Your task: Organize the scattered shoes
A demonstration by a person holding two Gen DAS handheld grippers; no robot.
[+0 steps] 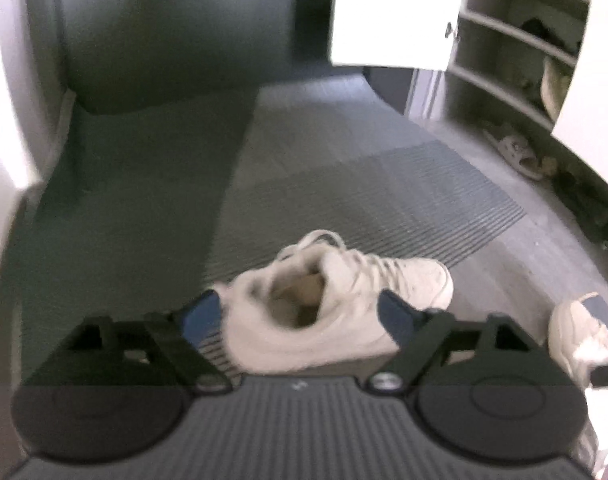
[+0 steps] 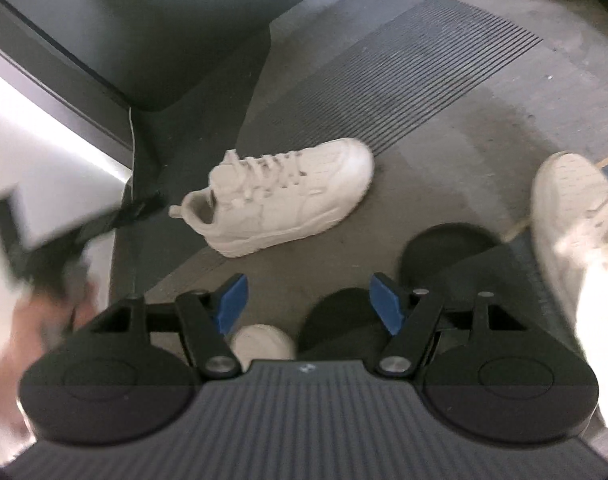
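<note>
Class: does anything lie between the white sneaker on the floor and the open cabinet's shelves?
Nothing visible does. Only ribbed mat stretches from the white sneaker to the open cabinet's shelves. A sandal lies on the floor at the cabinet's foot, below the shelves, not blocking them.

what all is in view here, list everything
white sneaker: 1, white, upright on the floor at the mat's edge
second white sneaker: 1, white, at the right edge; blurred
sandal: 1 clear, grey, on the floor by the cabinet
ribbed mat: 1, grey, on the floor
shoe cabinet: 1, white, door open, a few shoes on its shelves
left gripper: black with blue pads, open, the white sneaker between its fingers
right gripper: black with blue pads, open, nothing between them
person's foot: white toe, dark trouser leg, below the right gripper
</note>
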